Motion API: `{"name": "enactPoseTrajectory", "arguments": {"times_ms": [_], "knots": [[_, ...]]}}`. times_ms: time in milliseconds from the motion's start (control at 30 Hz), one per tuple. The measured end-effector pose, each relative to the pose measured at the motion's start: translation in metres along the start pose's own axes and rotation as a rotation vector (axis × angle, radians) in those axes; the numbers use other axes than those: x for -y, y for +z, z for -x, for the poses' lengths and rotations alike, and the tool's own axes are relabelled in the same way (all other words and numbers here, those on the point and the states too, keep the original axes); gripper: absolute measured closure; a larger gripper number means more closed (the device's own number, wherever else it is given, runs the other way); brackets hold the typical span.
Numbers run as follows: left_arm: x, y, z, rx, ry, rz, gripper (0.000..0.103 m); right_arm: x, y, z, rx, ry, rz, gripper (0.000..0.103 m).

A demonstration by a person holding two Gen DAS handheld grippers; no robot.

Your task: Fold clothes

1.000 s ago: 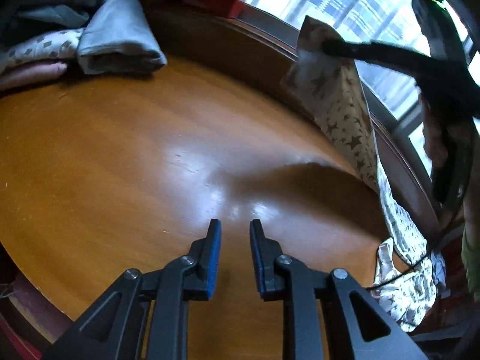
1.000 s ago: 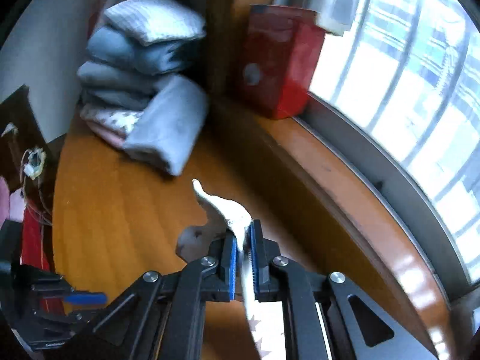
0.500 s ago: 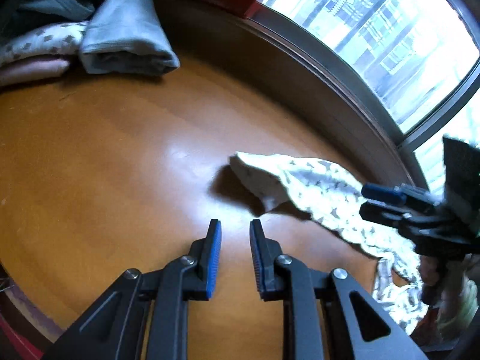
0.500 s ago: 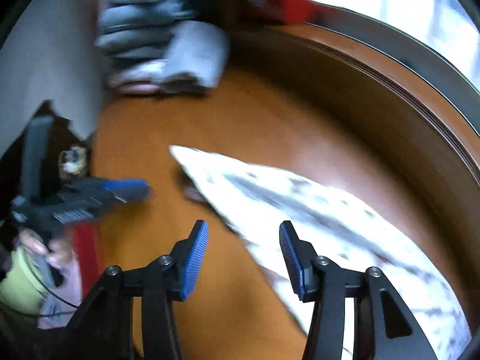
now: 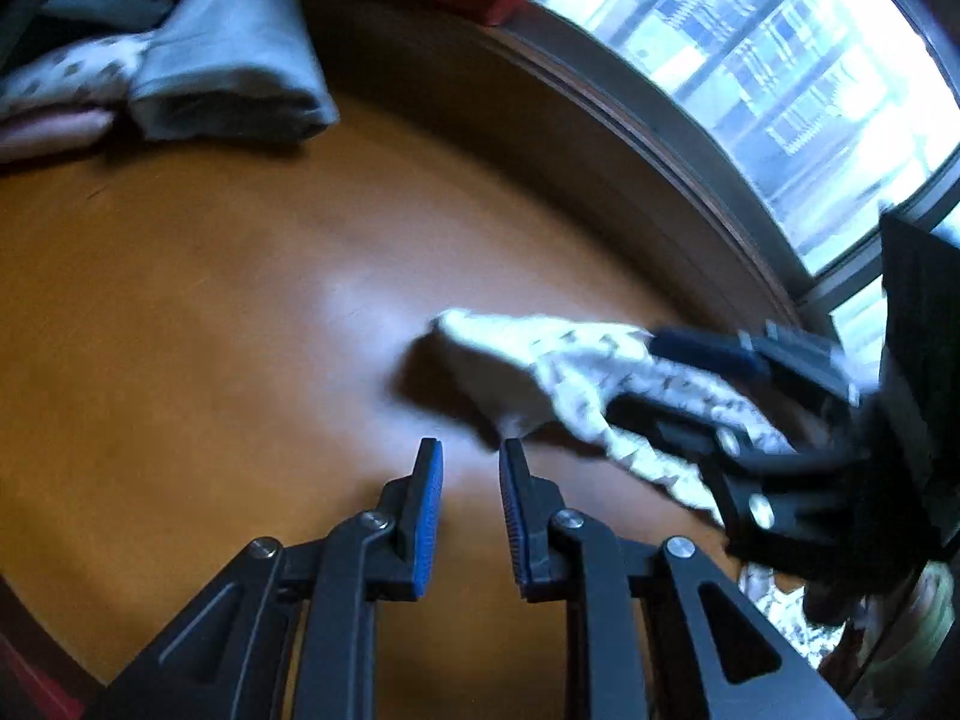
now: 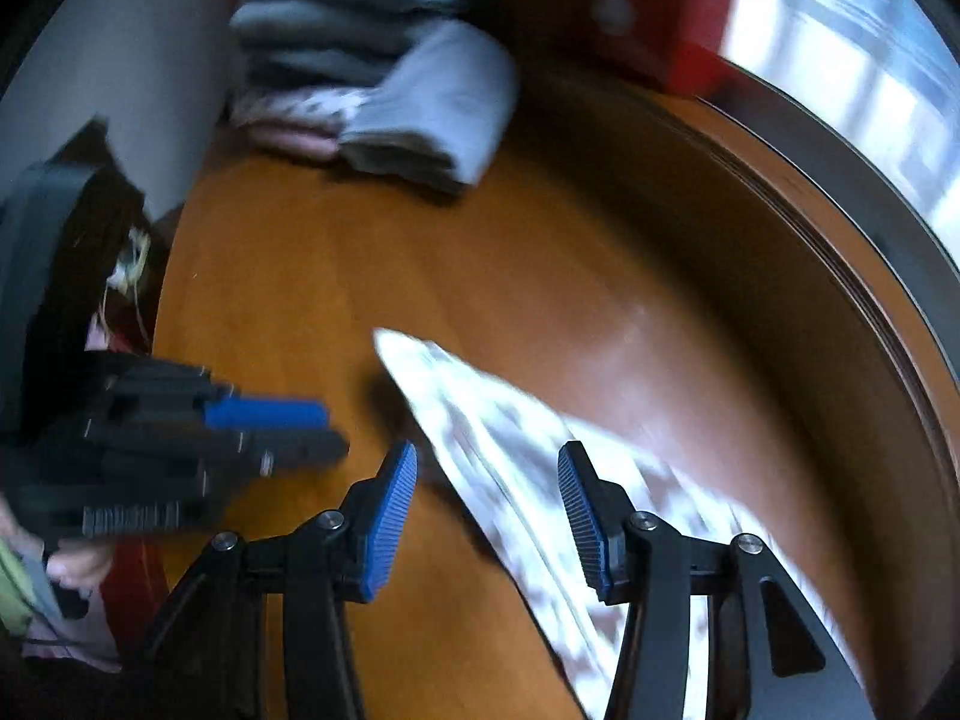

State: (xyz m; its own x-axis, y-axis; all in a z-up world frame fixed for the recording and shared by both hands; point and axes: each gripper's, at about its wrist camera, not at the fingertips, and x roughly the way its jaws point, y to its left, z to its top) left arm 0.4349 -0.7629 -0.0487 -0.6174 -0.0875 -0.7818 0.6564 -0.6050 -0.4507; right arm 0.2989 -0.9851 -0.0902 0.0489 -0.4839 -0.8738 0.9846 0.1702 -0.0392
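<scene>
The star-print garment (image 5: 576, 360) now lies stretched across the counter (image 5: 180, 312), where a second ago it hung from your right claw (image 6: 487, 501). That claw has let go and stands wide above the cloth. Your left claw (image 5: 471, 501) stays narrow and empty beside its corner. Spreading can start; the folded stack (image 6: 384, 78) waits behind.

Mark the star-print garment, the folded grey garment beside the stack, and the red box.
star-print garment (image 5: 576, 360), left wrist view, on its patterned upper surface.
folded grey garment (image 6: 438, 114), right wrist view, on its top face.
red box (image 6: 666, 18), right wrist view, on its front face.
</scene>
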Motion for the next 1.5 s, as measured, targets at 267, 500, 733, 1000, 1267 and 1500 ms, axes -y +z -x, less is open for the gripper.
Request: {"name": "enactPoseTrajectory", "arguments": {"times_ms": [267,500,733,1000,1267,1500], "knots": [[-0.029,-0.025,0.021,0.016,0.037,0.069,0.086,-0.027,0.029,-0.051,-0.111,-0.106,0.181,0.065],[-0.033,-0.030,0.034,0.040,0.053,0.081,0.086,0.043,0.055,0.043,0.223,-0.342,-0.214,0.096],[-0.039,-0.029,0.032,0.037,0.067,0.100,0.086,0.000,0.036,0.002,0.101,-0.185,-0.137,0.095],[-0.032,-0.014,0.038,0.054,0.073,0.071,0.086,-0.023,0.016,0.013,0.091,0.005,-0.105,0.053],[0.033,0.024,0.008,0.033,0.041,-0.144,0.080,0.092,-0.131,0.093,0.075,-0.182,-0.488,0.046],[0.088,0.040,-0.054,-0.083,0.074,-0.304,0.079,0.171,-0.318,0.158,-0.009,-0.418,-0.988,0.046]]}}
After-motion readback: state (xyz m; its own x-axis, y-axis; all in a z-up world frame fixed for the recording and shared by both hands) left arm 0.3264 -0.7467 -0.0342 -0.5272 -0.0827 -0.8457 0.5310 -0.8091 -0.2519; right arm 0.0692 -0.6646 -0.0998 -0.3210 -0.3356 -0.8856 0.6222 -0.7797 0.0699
